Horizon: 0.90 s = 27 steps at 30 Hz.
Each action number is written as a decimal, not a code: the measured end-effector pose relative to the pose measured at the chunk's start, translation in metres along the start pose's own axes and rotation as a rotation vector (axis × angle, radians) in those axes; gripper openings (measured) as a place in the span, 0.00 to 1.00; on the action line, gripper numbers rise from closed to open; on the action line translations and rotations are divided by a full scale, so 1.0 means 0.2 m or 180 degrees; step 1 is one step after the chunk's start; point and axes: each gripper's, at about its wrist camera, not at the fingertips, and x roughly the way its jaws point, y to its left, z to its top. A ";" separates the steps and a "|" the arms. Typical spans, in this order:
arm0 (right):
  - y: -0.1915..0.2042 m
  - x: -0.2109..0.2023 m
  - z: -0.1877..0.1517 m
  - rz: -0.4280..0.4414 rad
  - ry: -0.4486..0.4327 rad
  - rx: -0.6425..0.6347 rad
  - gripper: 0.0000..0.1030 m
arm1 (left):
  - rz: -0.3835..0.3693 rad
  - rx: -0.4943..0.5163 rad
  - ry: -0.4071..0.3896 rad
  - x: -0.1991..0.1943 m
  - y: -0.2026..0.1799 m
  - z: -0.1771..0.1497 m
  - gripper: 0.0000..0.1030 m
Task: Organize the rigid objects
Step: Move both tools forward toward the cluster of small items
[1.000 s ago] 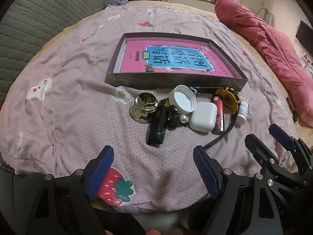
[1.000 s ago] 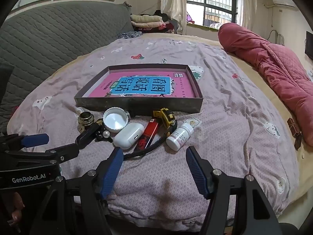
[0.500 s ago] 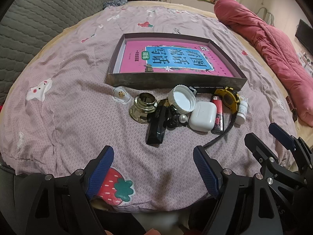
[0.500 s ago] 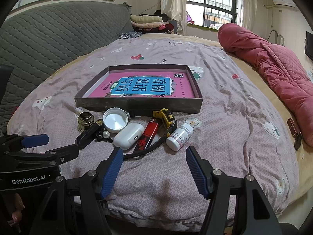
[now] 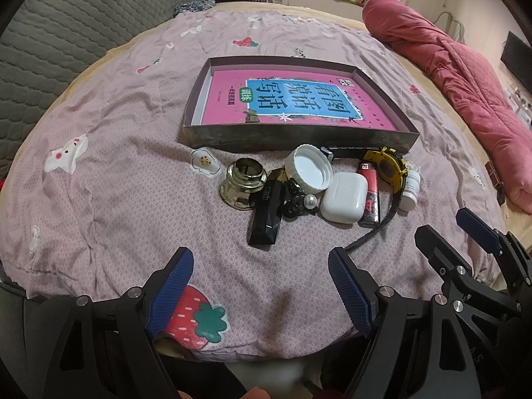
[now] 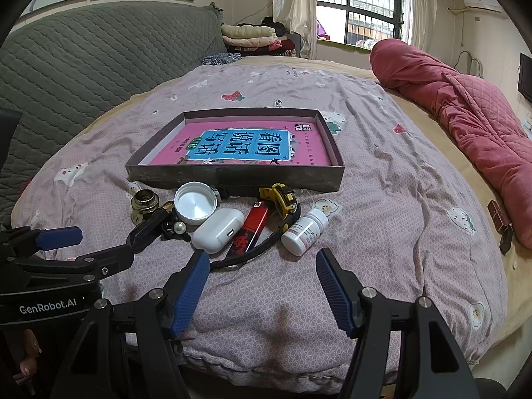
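A shallow dark box point(image 5: 299, 138) point(image 6: 232, 176) holding a pink book lies on the bed. In front of it sits a cluster: brass cup point(image 5: 244, 183) point(image 6: 143, 201), white lid point(image 5: 309, 171) point(image 6: 195, 202), white earbud case point(image 5: 344, 197) point(image 6: 217, 230), red lighter point(image 5: 369, 196) point(image 6: 252, 231), yellow watch point(image 5: 385, 166) point(image 6: 279, 199), white pill bottle point(image 5: 410, 189) point(image 6: 304, 231), black bar point(image 5: 266, 216) and a pearl clip point(image 5: 301, 204) point(image 6: 176, 229). My left gripper point(image 5: 259, 289) hangs open near the bed's front edge, empty. My right gripper point(image 6: 262, 289) is open too, just short of the bottle.
A rolled red quilt point(image 6: 465, 126) lies along the right side of the bed. The grey quilted headboard point(image 6: 83, 66) rises on the left. A small dark brown box point(image 6: 500, 221) rests near the right edge. Folded clothes point(image 6: 252, 35) are stacked at the far end.
Both views have shifted only slightly; the items and the box stay in place and both grippers remain open.
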 end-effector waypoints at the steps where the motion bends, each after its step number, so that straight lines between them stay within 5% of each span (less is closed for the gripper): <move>1: 0.00 0.00 0.00 0.0002 0.0000 0.0008 0.64 | -0.0001 0.0002 0.0001 0.00 0.00 0.00 0.82; 17: -0.06 0.04 0.01 0.0066 0.0149 0.0218 0.64 | -0.0073 -0.0172 0.0087 0.05 0.12 0.03 0.82; 27: -0.09 0.03 0.04 0.0079 -0.0111 0.0255 0.64 | -0.0145 -0.0208 0.0160 0.09 0.13 0.03 0.82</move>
